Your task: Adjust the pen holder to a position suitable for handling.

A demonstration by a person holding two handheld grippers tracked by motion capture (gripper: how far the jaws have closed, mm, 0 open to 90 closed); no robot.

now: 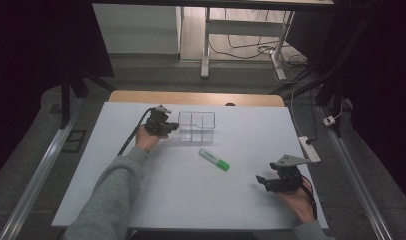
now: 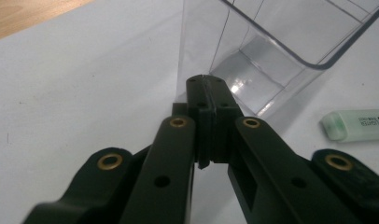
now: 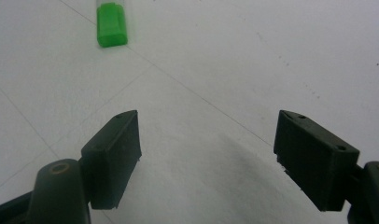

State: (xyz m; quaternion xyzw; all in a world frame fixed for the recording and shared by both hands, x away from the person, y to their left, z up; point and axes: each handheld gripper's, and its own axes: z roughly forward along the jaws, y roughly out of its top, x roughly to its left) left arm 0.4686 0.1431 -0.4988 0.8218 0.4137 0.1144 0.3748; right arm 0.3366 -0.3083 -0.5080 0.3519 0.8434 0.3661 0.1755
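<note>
Plastic, clear and thin-walled — the tray (image 2: 290, 56) looks light, stiff and slick, likely to skid on the table (image 1: 156, 195) and to crack if squeezed hard. It stands just ahead of the left gripper (image 2: 208, 93), whose jaws are pressed together with nothing between them, their tips at the tray's near wall. A wall edge or a divider seems the best place to pinch. The marker (image 1: 214, 159) lies well ahead of the right gripper (image 3: 206, 154) — those jaws stand wide apart over bare table. It looks light, hard and smooth; grip across its barrel, mid-length.
</note>
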